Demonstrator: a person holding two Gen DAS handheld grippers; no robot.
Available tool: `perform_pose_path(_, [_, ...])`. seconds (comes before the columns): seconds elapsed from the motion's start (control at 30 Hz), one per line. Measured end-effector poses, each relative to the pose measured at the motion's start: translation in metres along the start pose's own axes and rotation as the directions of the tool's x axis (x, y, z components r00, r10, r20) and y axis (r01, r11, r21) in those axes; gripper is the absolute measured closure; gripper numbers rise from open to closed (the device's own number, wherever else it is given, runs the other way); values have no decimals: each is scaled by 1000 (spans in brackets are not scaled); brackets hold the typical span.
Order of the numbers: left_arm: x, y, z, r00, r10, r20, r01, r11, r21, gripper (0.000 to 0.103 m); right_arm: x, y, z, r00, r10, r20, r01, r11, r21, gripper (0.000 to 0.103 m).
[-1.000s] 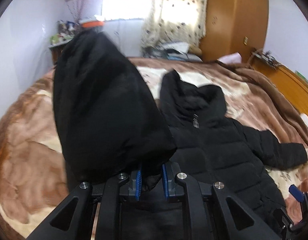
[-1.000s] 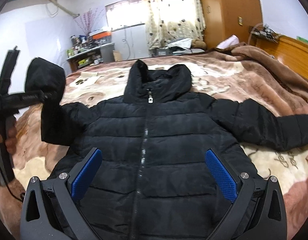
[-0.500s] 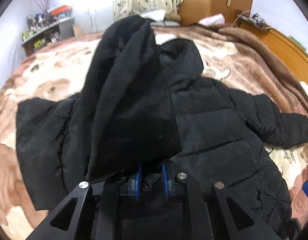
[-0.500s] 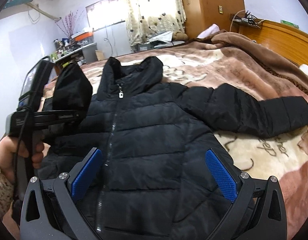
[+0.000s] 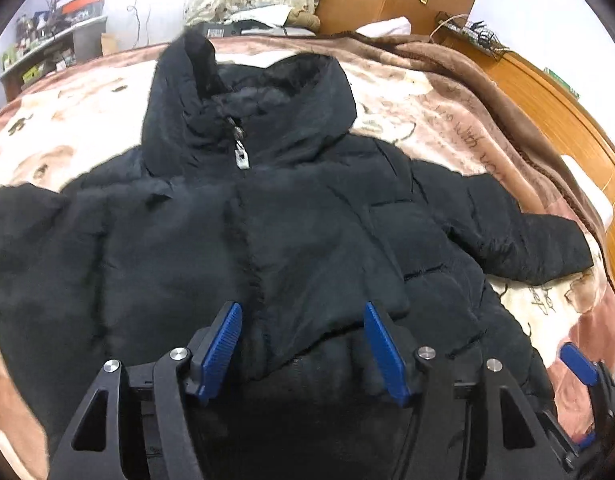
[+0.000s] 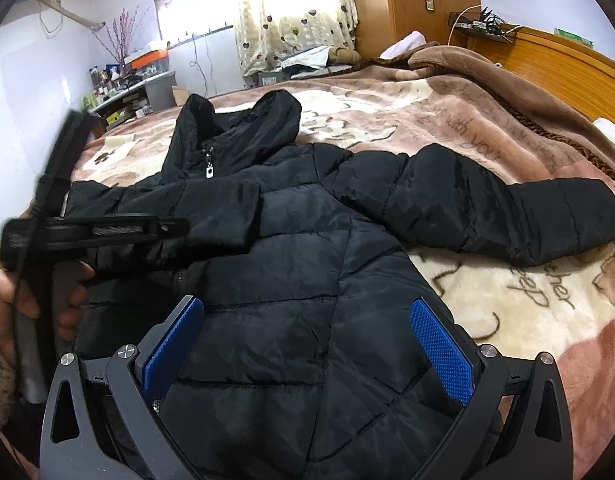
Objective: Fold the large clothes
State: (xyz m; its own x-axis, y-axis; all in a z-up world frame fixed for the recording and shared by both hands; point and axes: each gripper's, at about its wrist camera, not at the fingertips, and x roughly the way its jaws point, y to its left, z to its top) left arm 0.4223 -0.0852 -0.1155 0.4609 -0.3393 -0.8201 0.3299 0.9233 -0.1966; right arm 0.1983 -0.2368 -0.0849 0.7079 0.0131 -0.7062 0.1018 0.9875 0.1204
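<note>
The bed (image 6: 487,128), covered by a brown and cream blanket (image 5: 439,120), carries the whole job: a black puffer jacket (image 6: 307,280) lies on it front up, zipped, hood (image 5: 247,92) toward the far end.

The main change is on the jacket's left side. A second ago its left sleeve (image 5: 307,248) hung high in the air, pinched in the left hand-held gripper (image 5: 303,344); half a second ago it was swinging in over the body. Now it lies flat across the chest, cuff end reaching just past the zip line, and the blue pads stand apart with nothing between them. The left hand-held gripper has let go and hovers just over the cuff. From the right wrist view it shows side-on above the folded sleeve, with the person's hand (image 6: 35,300) on its handle.

The right sleeve (image 6: 487,212) has not moved: it lies stretched out over the blanket, well clear of the body.

The right hand-held gripper (image 6: 307,344) stays wide open and empty, low over the hem, as in both earlier views.

The zip pull (image 5: 242,159) sits at the collar, much as before.

By the look of it, the first sleeve fold is done and holding, though puffy fill may let it spring back. The likely next step is the matching fold: take the right sleeve near its cuff and bring it across the chest, before the body is doubled up.
</note>
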Motion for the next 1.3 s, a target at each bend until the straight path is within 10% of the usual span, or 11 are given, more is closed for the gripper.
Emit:
perform_pose_path(0.37, [-95, 99, 7, 973, 198, 117, -189, 978, -86, 25, 58, 37, 35, 1000, 5, -7, -6, 992, -128, 0])
perform_pose_path(0.73, [-62, 165, -22, 958, 288, -6, -285, 943, -173, 25, 137, 51, 63, 986, 114, -123, -120, 992, -35, 1])
perform_pose_path(1.1, [-38, 157, -16, 953, 304, -10, -300, 937, -179, 25, 140, 54, 66, 985, 125, -116, -130, 991, -35, 90])
perform_pose_path(1.3, [-39, 146, -13, 946, 325, 23, -317, 935, -158, 25, 110, 38, 73, 993, 114, -15, -115, 993, -28, 96])
